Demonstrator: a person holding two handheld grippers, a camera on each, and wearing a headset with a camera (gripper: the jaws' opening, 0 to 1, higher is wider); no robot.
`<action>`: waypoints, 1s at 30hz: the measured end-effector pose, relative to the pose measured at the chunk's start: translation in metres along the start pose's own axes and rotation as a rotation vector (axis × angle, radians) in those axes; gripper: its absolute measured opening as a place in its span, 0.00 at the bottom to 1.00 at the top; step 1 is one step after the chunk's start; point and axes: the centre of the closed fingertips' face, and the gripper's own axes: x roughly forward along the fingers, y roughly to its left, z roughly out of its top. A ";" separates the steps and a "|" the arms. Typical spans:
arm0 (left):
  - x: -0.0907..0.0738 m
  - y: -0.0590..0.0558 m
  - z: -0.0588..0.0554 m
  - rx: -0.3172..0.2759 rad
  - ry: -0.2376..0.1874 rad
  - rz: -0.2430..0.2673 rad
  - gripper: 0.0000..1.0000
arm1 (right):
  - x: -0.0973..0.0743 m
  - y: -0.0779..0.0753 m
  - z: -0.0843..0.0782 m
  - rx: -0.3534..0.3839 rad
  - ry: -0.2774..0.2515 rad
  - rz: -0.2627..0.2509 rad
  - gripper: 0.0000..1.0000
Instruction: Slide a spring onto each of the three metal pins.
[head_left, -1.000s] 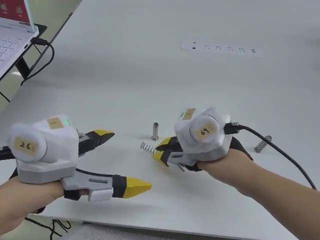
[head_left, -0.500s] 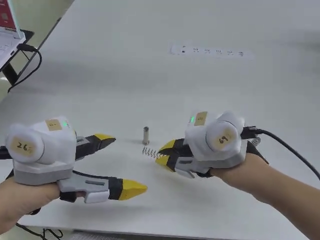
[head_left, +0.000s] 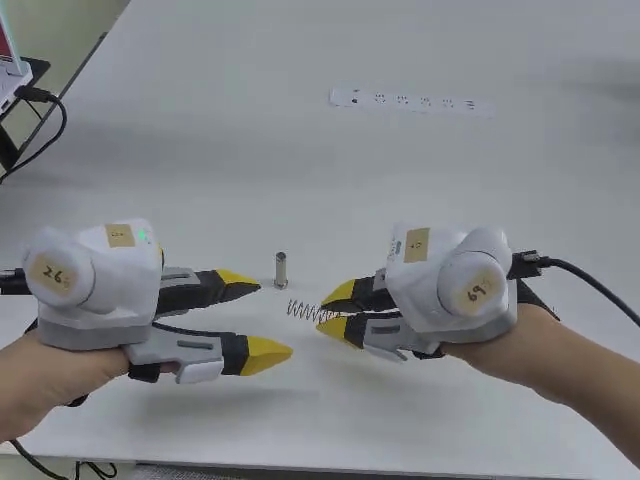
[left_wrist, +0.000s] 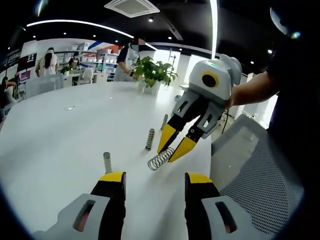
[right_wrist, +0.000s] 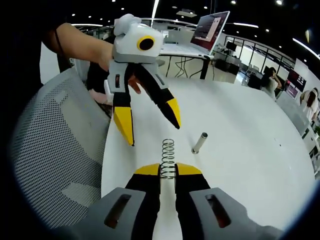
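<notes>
My left gripper (head_left: 268, 320) has yellow tips wide apart. My right gripper (head_left: 326, 312) pinches the curly wire spring (head_left: 303, 311) (thin, silvery) by one end. Just behind, a short round metal pin (head_left: 281, 270) stands on the smooth white table (head_left: 300, 150).

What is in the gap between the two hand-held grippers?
In the head view, the spring held by the right hand-held gripper pokes into that gap, toward the open left hand-held gripper; a metal pin stands just beyond.

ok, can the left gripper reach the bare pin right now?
Probably yes: the metal pin stands free just ahead of the left gripper, jaws open; the right gripper, holding the spring, sits aside.
</notes>
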 end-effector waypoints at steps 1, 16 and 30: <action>0.001 -0.002 0.001 0.008 -0.002 -0.007 0.37 | -0.001 0.001 0.000 -0.007 -0.001 0.004 0.07; 0.014 -0.015 0.008 0.066 0.002 -0.082 0.18 | -0.007 0.010 0.004 -0.041 -0.020 0.030 0.07; 0.017 -0.028 0.015 0.088 -0.020 -0.143 0.07 | -0.018 0.018 0.010 -0.073 -0.061 0.080 0.07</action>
